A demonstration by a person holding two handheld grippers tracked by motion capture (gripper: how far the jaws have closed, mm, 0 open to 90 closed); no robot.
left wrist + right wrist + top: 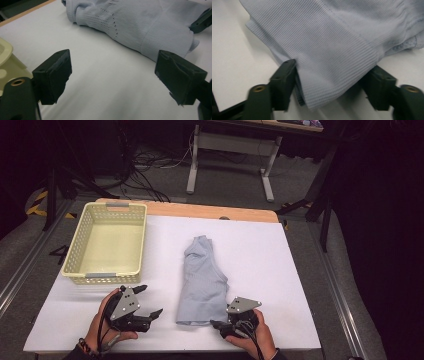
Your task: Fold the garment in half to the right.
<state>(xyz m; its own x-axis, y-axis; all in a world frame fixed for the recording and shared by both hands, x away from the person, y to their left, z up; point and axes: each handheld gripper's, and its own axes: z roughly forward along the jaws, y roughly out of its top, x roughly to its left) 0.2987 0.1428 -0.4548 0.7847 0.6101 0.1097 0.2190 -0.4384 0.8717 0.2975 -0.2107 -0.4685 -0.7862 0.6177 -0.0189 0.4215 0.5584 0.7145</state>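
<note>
A light blue knitted garment (202, 280) lies folded lengthwise in the middle of the white table cover (260, 250). My right gripper (221, 323) sits at the garment's near right corner. In the right gripper view the ribbed hem (332, 37) lies flat between the two jaws of this gripper (332, 75), which stand apart on either side of it; the cloth is not bunched. My left gripper (151, 300) rests left of the garment, open and empty. In the left gripper view its jaws (112, 72) stand wide over bare cover, with the garment (140, 25) beyond them.
A pale yellow perforated basket (107, 206) with nothing in it stands at the far left of the table; its corner (5, 57) shows in the left gripper view. The table's wooden far edge (210, 211) borders the cover. Beyond it are desk legs and cables on the floor.
</note>
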